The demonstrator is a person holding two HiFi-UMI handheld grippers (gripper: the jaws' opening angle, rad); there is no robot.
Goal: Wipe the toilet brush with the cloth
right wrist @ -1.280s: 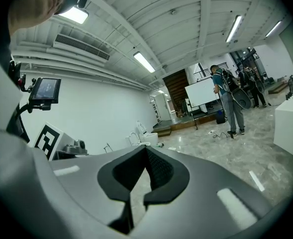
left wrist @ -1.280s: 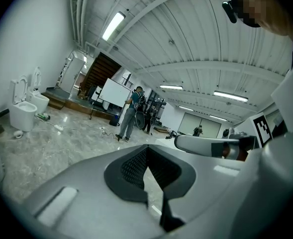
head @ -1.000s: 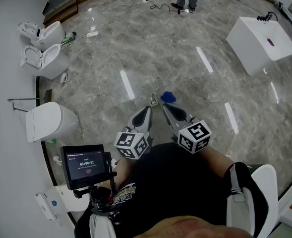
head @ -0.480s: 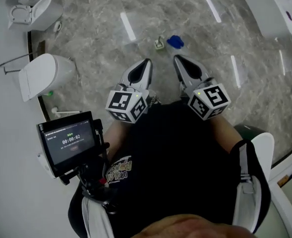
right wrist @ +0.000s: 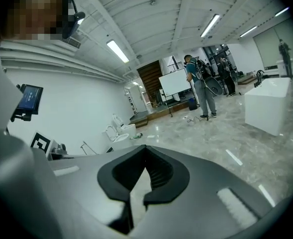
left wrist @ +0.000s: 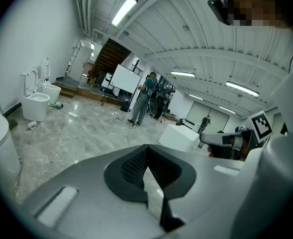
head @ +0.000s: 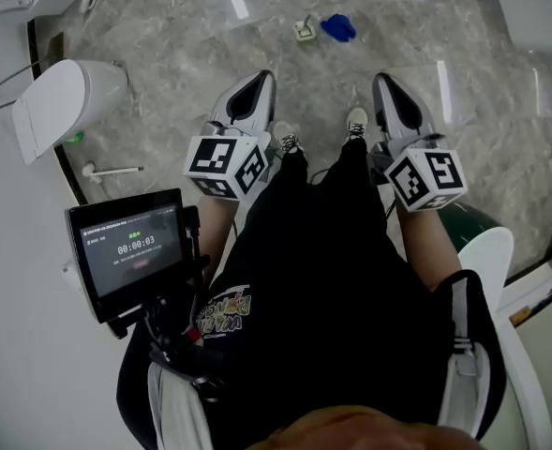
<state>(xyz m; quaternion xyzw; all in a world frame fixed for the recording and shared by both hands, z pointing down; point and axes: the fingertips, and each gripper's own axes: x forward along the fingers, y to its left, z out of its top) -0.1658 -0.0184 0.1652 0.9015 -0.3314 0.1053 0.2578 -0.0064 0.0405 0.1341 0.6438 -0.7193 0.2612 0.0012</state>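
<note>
A blue cloth (head: 337,28) lies on the marble floor at the top of the head view. Just left of it is a small pale toilet brush in its holder (head: 304,31). My left gripper (head: 260,82) and my right gripper (head: 385,84) are held over the person's knees, well short of both things. Each points forward and slightly down. In the left gripper view the left gripper (left wrist: 146,147) has its tips together with nothing between them. The right gripper (right wrist: 146,148) looks the same in the right gripper view: shut and empty.
A white toilet (head: 55,106) stands at the left wall, with a white stick-like tool (head: 111,170) on the floor beside it. A small screen (head: 130,251) is mounted at the person's chest. A white box (head: 549,3) is at the top right. A person (left wrist: 142,101) stands far off.
The head view has tipped down toward the person's lap. Both grippers have sunk and moved apart. The cloth and brush now sit higher in the picture.
</note>
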